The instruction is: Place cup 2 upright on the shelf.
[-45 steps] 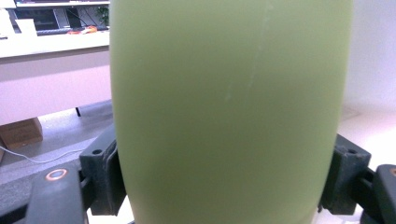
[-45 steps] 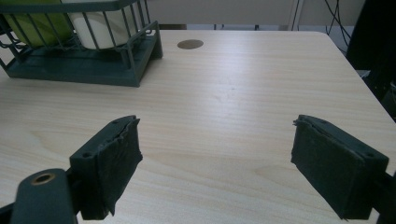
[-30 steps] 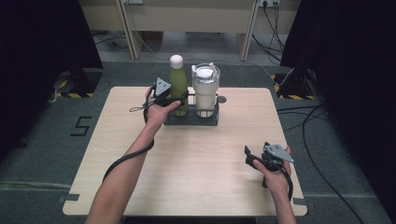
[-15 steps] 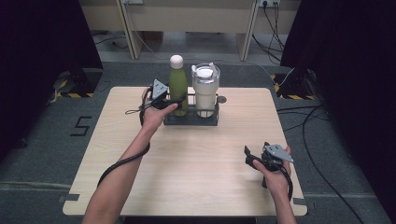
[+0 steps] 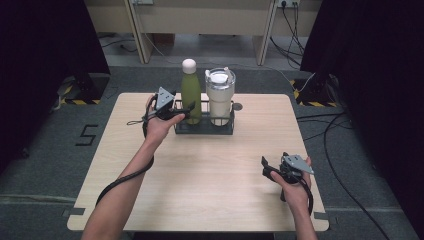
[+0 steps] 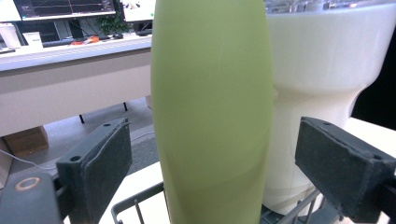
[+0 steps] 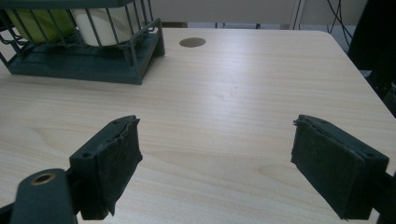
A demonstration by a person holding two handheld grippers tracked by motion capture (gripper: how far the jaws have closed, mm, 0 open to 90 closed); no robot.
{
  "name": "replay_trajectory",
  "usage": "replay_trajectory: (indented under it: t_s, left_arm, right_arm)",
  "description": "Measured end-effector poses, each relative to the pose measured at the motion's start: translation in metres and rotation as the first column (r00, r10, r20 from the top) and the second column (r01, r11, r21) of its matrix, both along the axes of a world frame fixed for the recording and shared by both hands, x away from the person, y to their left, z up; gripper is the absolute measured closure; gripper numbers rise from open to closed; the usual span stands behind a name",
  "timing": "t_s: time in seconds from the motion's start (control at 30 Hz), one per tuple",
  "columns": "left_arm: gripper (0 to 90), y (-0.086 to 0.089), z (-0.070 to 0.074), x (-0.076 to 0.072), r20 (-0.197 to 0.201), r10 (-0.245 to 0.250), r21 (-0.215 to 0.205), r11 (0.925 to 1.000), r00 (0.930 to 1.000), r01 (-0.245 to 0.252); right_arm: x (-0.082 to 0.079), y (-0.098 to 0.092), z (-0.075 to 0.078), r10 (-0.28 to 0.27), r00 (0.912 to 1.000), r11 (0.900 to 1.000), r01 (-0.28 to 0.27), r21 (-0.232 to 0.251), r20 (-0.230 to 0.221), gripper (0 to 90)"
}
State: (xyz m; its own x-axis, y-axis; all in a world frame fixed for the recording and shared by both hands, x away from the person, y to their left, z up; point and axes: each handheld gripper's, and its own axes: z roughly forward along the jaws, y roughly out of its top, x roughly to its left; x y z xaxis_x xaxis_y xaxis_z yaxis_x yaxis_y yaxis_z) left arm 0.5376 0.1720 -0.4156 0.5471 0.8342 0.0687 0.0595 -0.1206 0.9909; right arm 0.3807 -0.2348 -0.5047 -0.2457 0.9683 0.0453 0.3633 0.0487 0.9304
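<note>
Backing away: left gripper [image 5: 187, 109] is standing beside green bottle [image 5: 190, 92], pads apart, bottle between them but ungripped, resting in wire rack [image 5: 204, 128] next to white tumbler [image 5: 220, 95]. Since a second ago, left hand is retreating leftward, jaws just widening — judged release after placing. Right gripper [image 5: 264, 167] is idling over table [image 5: 210, 185], jaws spread, holding nothing.

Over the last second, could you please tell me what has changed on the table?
The left gripper has drawn back leftward from the green bottle, its jaws open and clear of it. The bottle, the tumbler, their rack and the right gripper stayed put.
</note>
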Motion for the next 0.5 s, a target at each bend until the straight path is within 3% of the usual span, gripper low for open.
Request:
replay_trajectory:
  t_s: [0.5]
  left_arm:
    - [10.4, 0.017, -0.002, -0.022, 0.008, -0.010, 0.013, 0.9999, 0.9999, 0.010]
  right_arm:
    - [0.000, -0.001, 0.000, -0.003, 1.0000, 1.000, 0.003, -0.003, 0.000, 15.4]
